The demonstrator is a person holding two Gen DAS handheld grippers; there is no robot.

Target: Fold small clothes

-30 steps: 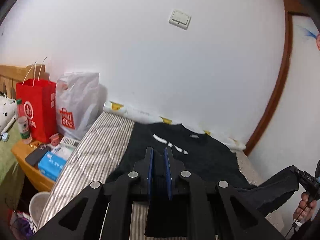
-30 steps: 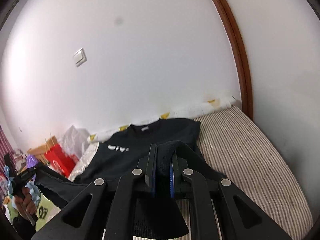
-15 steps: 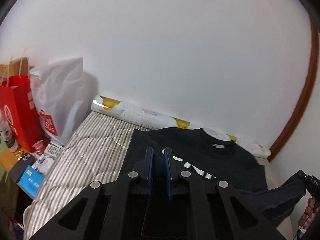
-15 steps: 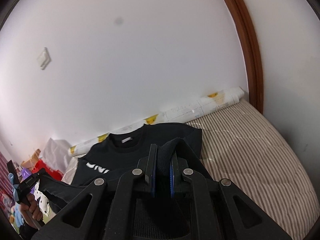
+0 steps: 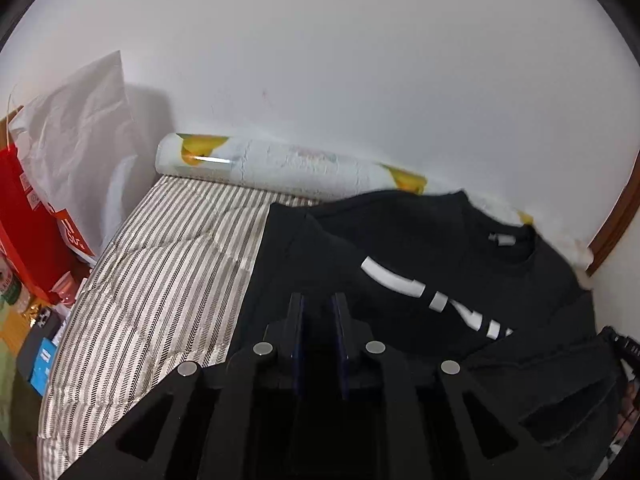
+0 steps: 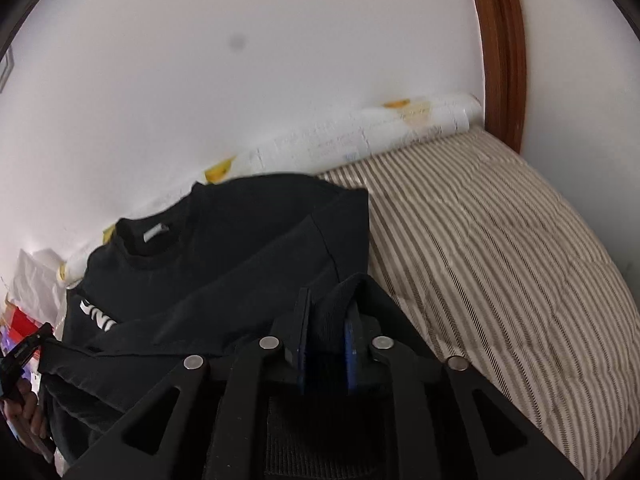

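Right wrist view: the right gripper point(image 6: 325, 328) is clenched on a thick ribbed fold of the black cotton sweatshirt with white chest lettering point(image 6: 224, 248), though its jaws have just been easing apart with the cloth still between the blue pads. In the left wrist view the left gripper point(image 5: 318, 330) likewise pinches dark hem fabric, its jaws also just beginning to part. Since a second ago both grippers have swung forward and down, carrying the lower hem up toward the collar, so the chest lettering is now half covered. That looks like the bottom-to-top fold nearly laid, with release about to follow.

Beneath the sweatshirt lies a beige-and-brown striped quilted mattress point(image 6: 500, 240). A rolled white sheet with yellow prints point(image 5: 280, 168) rests along the plain white wall point(image 5: 340, 60), beside a brown wooden door frame point(image 6: 500, 40). Left of the bed stand a white plastic bag point(image 5: 76, 120) and a red paper bag point(image 5: 24, 216).
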